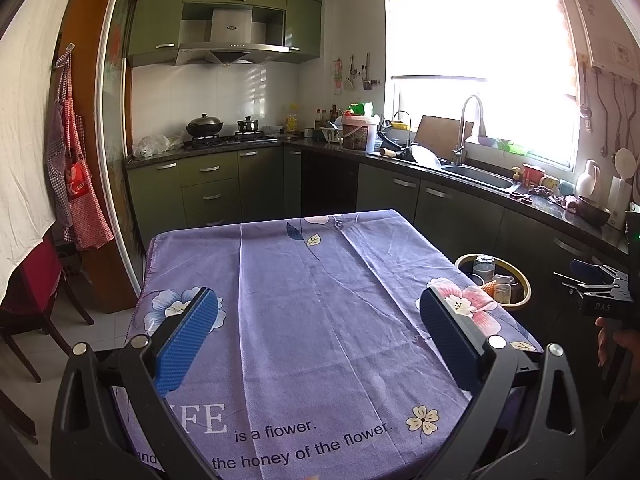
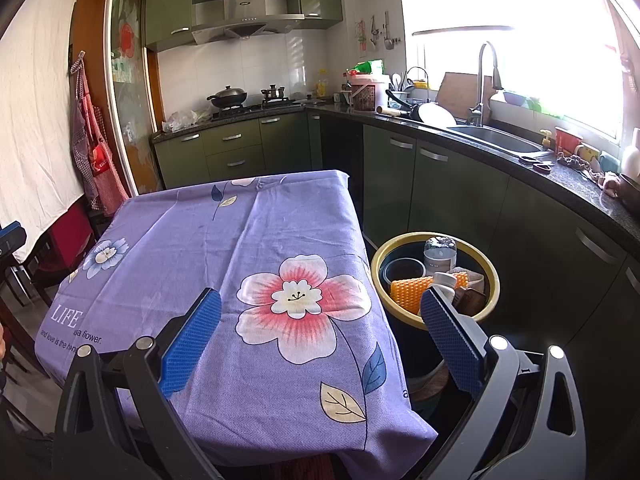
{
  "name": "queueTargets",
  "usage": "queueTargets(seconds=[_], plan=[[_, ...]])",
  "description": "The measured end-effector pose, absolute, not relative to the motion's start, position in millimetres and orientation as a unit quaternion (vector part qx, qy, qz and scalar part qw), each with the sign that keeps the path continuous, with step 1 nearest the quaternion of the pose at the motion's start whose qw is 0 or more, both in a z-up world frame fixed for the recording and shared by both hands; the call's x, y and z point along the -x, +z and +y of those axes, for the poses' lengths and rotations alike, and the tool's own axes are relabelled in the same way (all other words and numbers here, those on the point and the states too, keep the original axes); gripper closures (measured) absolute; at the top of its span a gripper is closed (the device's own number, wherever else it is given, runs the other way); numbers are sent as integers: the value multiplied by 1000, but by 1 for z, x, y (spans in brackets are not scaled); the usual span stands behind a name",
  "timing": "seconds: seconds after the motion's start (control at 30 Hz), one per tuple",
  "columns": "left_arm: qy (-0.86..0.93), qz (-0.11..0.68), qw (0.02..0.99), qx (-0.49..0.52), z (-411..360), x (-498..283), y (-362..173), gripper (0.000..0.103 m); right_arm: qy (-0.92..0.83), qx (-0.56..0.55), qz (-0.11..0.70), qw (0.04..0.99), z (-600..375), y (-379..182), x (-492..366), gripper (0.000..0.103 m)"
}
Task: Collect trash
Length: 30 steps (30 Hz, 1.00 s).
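Your left gripper (image 1: 318, 312) and right gripper (image 2: 320, 314), jaws spread and empty, hover over the purple flowered tablecloth (image 2: 224, 248); the round yellow-rimmed bin (image 2: 376, 276) holds a ribbed clear bottle (image 2: 439, 254).

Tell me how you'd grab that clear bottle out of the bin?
Grip the clear bottle around its upper body, coming straight down from above. It stands roughly upright in the yellow-rimmed bin, top end poking up, with a tub and orange mesh crowding its sides.
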<state>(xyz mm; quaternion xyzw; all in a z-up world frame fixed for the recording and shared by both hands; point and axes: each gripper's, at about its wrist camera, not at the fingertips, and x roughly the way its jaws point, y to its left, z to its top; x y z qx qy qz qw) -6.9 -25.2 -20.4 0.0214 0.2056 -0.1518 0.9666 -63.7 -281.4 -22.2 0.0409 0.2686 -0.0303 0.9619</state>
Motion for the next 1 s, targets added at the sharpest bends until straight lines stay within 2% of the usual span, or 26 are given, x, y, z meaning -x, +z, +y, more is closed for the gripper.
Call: queueTargets(seconds=[0.53,1.0], plan=[[-156,201,967,-15,-25,5,-22,7,-29,-41,272,961,-280,-26,63,5],[-133,270,953,-23,-22,-44,-40,7,-21,-45,296,954,-277,-41,41,5]])
